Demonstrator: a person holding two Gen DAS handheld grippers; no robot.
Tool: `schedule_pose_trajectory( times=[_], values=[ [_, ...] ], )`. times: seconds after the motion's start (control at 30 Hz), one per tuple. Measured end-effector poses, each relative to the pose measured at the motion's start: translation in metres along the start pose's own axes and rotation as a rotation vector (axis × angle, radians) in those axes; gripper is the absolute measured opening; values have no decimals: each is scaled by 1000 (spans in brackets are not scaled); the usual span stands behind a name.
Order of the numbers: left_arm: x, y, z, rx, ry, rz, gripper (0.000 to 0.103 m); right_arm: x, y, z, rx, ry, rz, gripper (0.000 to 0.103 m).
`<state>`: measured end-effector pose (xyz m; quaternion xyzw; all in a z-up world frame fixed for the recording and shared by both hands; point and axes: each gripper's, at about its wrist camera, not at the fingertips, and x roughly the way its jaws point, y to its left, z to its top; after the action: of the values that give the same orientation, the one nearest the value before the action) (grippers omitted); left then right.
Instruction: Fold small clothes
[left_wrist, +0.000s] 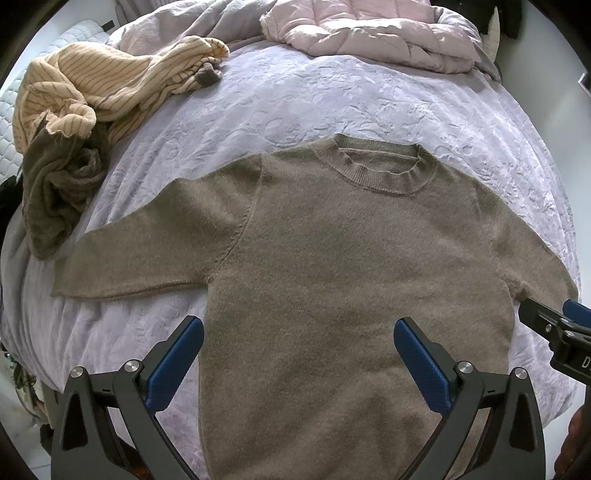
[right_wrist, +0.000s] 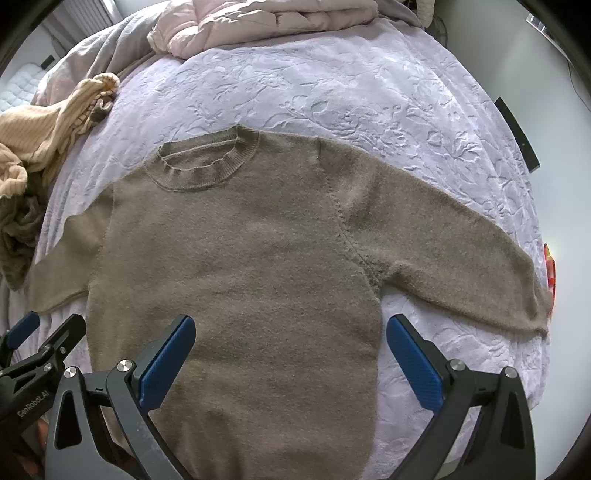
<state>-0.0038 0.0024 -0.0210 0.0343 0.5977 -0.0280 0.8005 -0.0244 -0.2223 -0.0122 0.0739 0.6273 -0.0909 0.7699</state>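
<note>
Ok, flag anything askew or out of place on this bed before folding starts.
The brown sweater lies flat, sleeves spread, nothing askew. The only mess is the crumpled heap of striped clothes at the bed's far left. Both grippers, left and right, are open and hold nothing.

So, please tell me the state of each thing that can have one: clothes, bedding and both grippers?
Sweater: spread flat, front up, both sleeves out, unfolded.
Striped top: crumpled in a heap, unfolded.
Dark garment: bunched under the striped top, unfolded.
Pink quilt: rumpled at the far end.
Left gripper: open, holding nothing, above the sweater's lower part.
Right gripper: open, holding nothing.
</note>
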Motion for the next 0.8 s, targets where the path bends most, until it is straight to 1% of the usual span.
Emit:
schedule_pose_trajectory(
  times=[0.8],
  values=[
    [4, -1, -1, -19, 21, 3, 103, 2, -2, -3, 2, 4, -3, 103]
  ],
)
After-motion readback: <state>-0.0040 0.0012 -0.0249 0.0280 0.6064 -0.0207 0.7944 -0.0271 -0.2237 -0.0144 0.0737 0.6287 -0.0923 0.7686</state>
